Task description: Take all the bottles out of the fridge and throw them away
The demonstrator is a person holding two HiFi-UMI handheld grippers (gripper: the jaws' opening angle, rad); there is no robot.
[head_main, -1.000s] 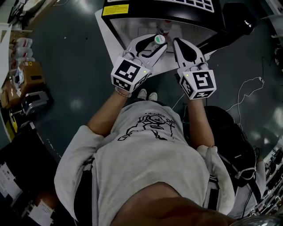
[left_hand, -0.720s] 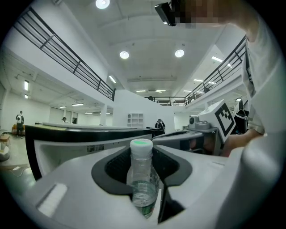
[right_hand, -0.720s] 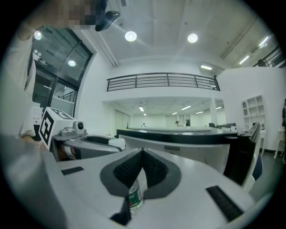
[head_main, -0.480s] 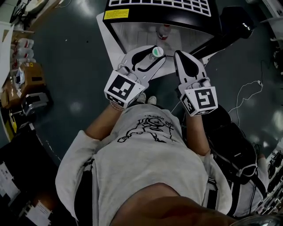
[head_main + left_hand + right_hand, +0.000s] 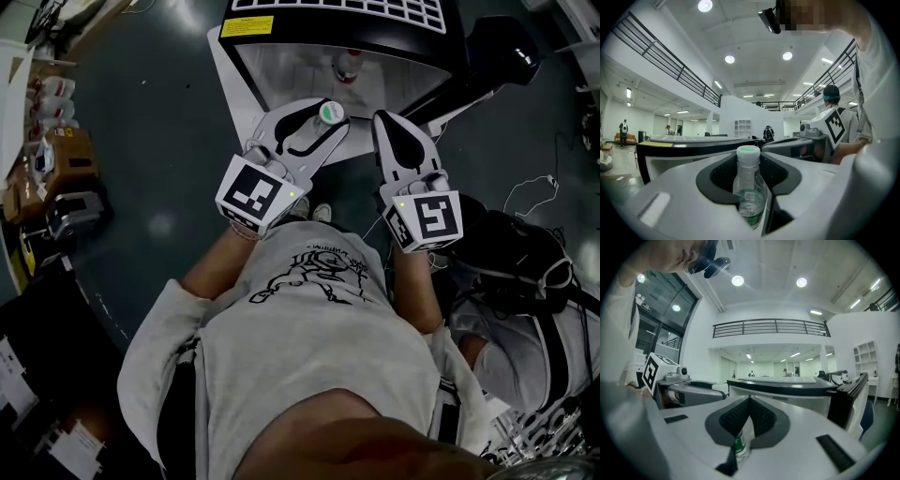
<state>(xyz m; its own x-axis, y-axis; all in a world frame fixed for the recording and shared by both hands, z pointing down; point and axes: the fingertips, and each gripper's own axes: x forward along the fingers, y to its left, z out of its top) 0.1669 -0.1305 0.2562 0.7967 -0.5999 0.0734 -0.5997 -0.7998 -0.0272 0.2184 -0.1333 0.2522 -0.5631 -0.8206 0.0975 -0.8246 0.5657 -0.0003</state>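
While the open fridge (image 5: 375,37) stands just ahead of the person, the left gripper (image 5: 323,114) has its jaws spread around a clear bottle (image 5: 749,187) with a green-topped cap, gripped upright in front of the fridge, and the right gripper (image 5: 386,120) beside it has its jaws pressed together.

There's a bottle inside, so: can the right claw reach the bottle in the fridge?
Probably yes: the fridge stands open, nothing blocks the bottle, and the right claw is empty, though shut.
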